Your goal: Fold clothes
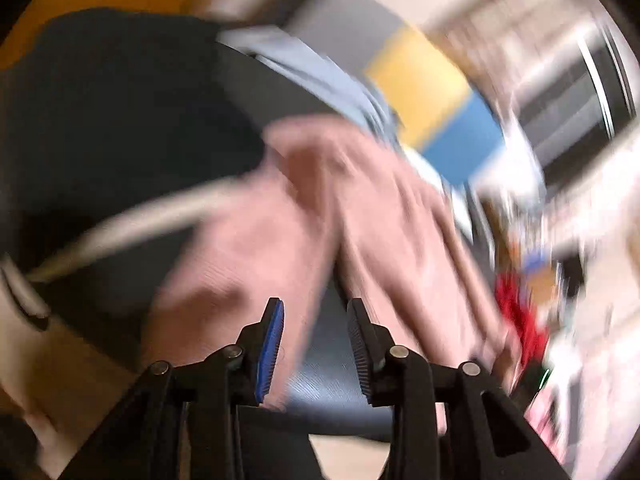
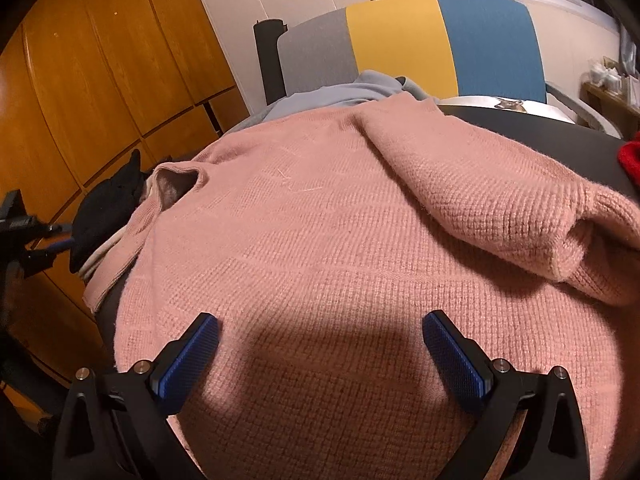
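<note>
- Your right tongs [image 2: 320, 354] stand wide over the pink sweater [image 2: 320, 220], pads clear of the knit.
- Your left tongs [image 1: 316, 344] are partly open with nothing gripped — that view is blurred.
- The sweater lies spread on the dark tabletop [image 2: 560, 128], one sleeve folded across it, in front of the striped chair [image 2: 400, 40].
- A black garment [image 2: 108, 208] sits just left of the sweater.

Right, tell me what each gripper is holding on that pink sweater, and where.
Nothing is held. The right gripper hangs wide open above the pink sweater. The left gripper is part open with nothing between its fingers.
</note>
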